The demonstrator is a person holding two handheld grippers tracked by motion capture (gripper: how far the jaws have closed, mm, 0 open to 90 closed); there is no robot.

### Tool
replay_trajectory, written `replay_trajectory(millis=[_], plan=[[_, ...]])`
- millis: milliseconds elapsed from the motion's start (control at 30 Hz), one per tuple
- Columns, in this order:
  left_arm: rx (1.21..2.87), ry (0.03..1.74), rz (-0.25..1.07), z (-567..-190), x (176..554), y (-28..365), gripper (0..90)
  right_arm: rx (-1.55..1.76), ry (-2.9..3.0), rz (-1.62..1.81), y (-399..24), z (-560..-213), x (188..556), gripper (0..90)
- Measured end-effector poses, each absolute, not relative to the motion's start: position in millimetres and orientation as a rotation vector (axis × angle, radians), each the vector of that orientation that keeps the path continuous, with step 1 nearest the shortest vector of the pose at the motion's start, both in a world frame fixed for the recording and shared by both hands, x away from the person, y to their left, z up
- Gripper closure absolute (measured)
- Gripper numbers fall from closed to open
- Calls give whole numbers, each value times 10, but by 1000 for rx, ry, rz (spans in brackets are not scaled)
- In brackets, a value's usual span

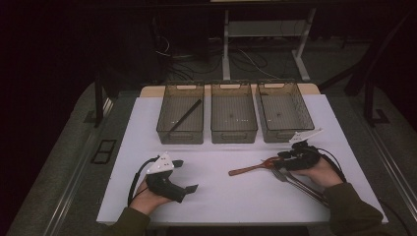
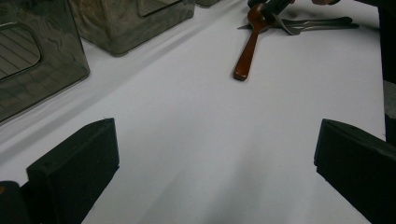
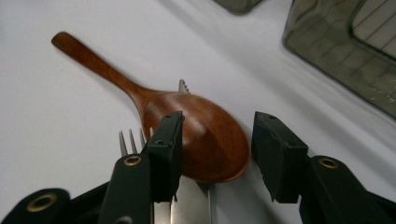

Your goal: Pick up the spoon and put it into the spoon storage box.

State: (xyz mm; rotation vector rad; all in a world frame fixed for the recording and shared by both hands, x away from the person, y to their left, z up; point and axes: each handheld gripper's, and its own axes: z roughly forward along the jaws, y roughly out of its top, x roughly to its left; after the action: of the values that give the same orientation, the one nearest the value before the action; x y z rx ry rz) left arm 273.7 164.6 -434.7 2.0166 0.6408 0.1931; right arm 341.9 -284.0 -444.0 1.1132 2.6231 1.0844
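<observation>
A brown wooden spoon point(image 1: 251, 168) point(image 2: 247, 46) point(image 3: 201, 135) lies on the white table, handle pointing left in the high view. Its bowl rests on metal cutlery point(image 1: 300, 184) point(image 2: 317, 23), with fork tines point(image 3: 130, 140) and a serrated tip showing beside it. My right gripper point(image 1: 278, 162) point(image 3: 218, 121) straddles the spoon's bowl; the jaws stand apart, and a small gap shows at the right pad. My left gripper point(image 1: 186, 175) point(image 2: 215, 135) rests at the near left, wide open, with bare table between its jaws.
Three dark see-through bins stand in a row at the back: left point(image 1: 167, 130), middle point(image 1: 233, 133), right point(image 1: 285, 132). The left bin holds a thin dark stick point(image 1: 186, 116). The table's edges drop to the floor on both sides.
</observation>
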Motion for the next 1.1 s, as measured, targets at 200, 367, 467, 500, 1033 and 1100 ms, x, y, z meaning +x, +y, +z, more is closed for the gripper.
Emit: replay_trajectory(millis=[200,367,467,500,1033,1100], plan=[[2017,641,194,-4347,2736,1644,0,1069,2661,1091,-2827,-4446,3393,590],[2016,642,195,-4345,2736,1643,0,1015,2699,1094,-2815,-4444,3367,630],[2017,642,196,-4348,2736,1641,0,973,2722,1095,-2806,-4439,3347,684],[2015,644,195,-4348,2735,1639,0,961,2716,1096,-2802,-4441,3338,688],[2017,642,199,-4347,2733,1631,0,916,2709,1220,-2930,-4418,3274,840],[2018,641,199,-4346,2732,1632,0,917,2684,1212,-2925,-4412,3274,841]])
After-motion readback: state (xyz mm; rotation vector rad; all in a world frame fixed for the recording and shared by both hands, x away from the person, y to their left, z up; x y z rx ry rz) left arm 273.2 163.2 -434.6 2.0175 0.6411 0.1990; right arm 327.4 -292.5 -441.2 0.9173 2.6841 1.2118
